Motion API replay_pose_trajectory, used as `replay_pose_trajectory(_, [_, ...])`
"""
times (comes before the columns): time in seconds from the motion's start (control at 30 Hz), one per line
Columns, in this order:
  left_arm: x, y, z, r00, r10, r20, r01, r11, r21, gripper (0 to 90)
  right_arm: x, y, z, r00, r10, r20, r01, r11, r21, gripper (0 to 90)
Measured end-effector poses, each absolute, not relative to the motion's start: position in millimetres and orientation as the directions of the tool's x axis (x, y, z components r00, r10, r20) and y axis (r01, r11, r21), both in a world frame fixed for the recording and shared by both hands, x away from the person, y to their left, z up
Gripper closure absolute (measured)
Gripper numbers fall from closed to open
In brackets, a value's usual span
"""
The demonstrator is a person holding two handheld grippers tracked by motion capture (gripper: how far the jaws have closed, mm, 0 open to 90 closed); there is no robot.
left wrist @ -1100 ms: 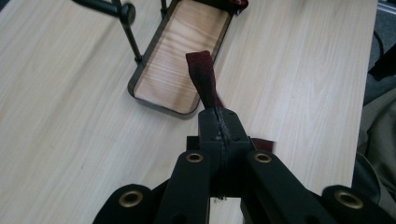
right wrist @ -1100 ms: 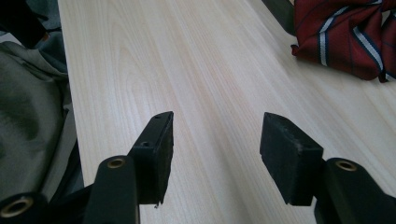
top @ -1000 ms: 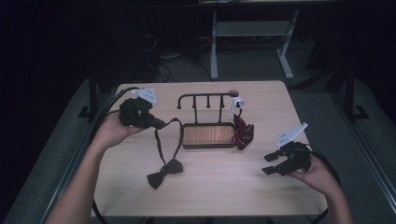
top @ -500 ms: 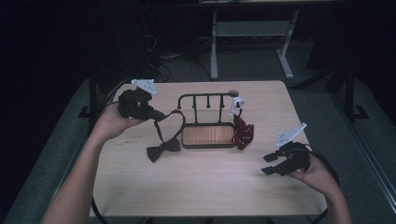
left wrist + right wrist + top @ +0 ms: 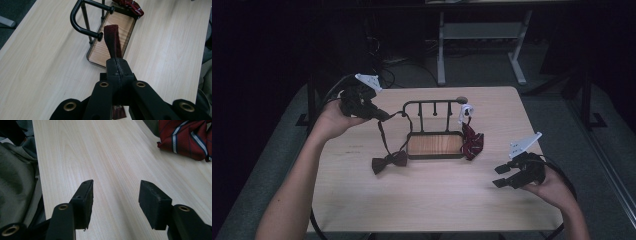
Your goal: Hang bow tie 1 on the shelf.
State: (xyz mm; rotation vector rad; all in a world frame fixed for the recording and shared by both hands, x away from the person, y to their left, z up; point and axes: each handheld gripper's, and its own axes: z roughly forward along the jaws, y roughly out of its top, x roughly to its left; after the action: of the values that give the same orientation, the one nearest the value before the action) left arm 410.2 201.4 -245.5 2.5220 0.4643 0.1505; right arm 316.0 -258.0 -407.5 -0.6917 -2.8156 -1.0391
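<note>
Soft, limp bow tie (image 5: 389,161): best held by strap (image 5: 113,40), as left gripper (image 5: 117,71) clamps; right gripper (image 5: 115,197) agape, empty.

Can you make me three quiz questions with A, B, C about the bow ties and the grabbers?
1. Where does the striped bow tie lie?
A) at the rack's right end
B) in the left gripper
C) on the floor

2. How many bow ties are there?
A) one
B) two
C) four

3. How is the right gripper?
A) open
B) shut on a strap
C) shut on the rack

Answers: 1 A, it lies against the right end of the rack. 2 B, the striped one and the dark bow tie. 3 A, its jaws stand apart over the table, while the left gripper clamps the dark tie's strap.
</note>
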Motion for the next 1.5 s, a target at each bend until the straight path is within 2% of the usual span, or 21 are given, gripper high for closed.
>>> replay_pose_trajectory(0.8, [449,197,-256,0.907,0.421,-0.015,0.372,-0.785,0.496,89.5,315,-260,-408,-0.894,0.394,0.215,0.438,0.665,0.605,45.7])
replay_pose_trajectory(1.5, [457,197,-263,0.897,0.442,-0.026,0.401,-0.785,0.472,88.6,316,-260,-407,-0.896,0.392,0.209,0.433,0.665,0.608,45.9])
